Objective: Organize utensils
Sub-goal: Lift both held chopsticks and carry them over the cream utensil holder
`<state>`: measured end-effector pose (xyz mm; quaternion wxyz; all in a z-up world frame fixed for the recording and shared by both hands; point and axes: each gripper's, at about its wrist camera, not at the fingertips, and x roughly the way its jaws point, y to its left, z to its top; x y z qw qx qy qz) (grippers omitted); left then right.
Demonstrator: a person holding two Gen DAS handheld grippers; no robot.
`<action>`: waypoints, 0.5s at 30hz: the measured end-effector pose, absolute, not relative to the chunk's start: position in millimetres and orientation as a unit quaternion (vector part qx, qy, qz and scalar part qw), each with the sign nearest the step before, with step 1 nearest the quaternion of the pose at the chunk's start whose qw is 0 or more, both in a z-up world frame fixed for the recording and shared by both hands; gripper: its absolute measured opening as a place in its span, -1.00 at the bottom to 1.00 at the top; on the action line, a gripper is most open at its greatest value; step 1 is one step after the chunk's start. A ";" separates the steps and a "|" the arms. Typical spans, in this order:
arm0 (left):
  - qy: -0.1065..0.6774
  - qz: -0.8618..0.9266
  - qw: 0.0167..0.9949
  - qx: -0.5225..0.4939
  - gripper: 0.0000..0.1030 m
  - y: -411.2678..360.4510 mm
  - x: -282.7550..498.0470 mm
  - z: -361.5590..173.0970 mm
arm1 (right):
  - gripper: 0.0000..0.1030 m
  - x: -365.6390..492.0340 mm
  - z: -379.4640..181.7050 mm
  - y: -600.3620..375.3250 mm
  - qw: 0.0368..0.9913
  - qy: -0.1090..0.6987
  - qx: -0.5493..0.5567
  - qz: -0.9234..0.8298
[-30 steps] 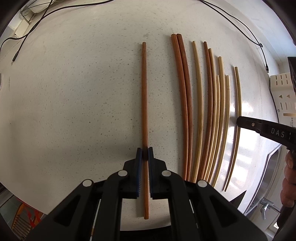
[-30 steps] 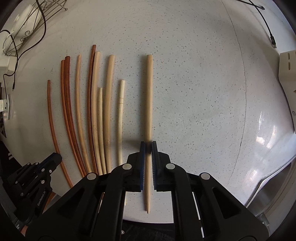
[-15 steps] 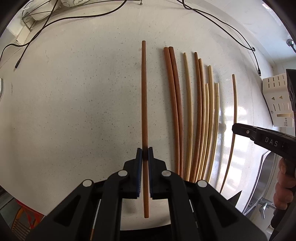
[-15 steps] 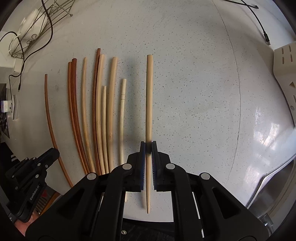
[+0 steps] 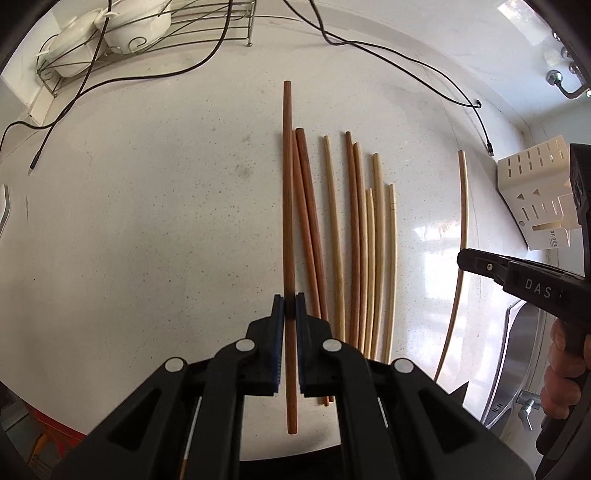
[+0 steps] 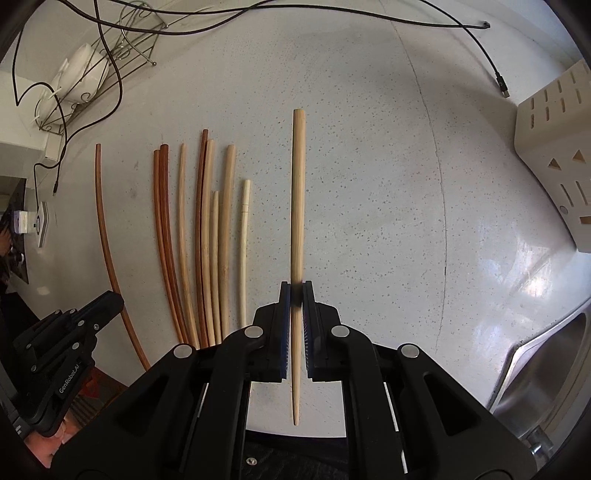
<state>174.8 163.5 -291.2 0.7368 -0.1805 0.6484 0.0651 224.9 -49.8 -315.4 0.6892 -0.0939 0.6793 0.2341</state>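
We are lifting both grippers higher above the desk (image 5: 147, 221), the left gripper (image 5: 290, 308) clamping a dark chopstick (image 5: 288, 192), the right gripper (image 6: 296, 295) clamping a pale chopstick (image 6: 297, 192), leaving the sorted row (image 6: 207, 240) behind.

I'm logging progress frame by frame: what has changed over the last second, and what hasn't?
Both tongs have lifted away from the counter, so the rack and cables come into view. The left tongs still clamp the dark chopstick, now appearing beside the row of chopsticks; the right tongs still clamp the light chopstick. The row itself lies unchanged.
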 end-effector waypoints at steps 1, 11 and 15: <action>0.647 0.065 0.739 -0.177 -0.89 160.8 176.3 -288.9 | -0.88 225.5 -310.9 -54.2 0.693 0.675 -0.090 0.234; 0.610 0.025 0.778 -0.147 -0.89 121.6 193.1 -249.9 | -0.88 237.1 -250.8 -124.5 0.756 0.617 -0.041 0.214; 0.589 -0.005 0.797 -0.133 -0.89 94.4 208.8 -232.0 | -0.88 240.1 -226.5 -153.8 0.783 0.589 -0.015 0.200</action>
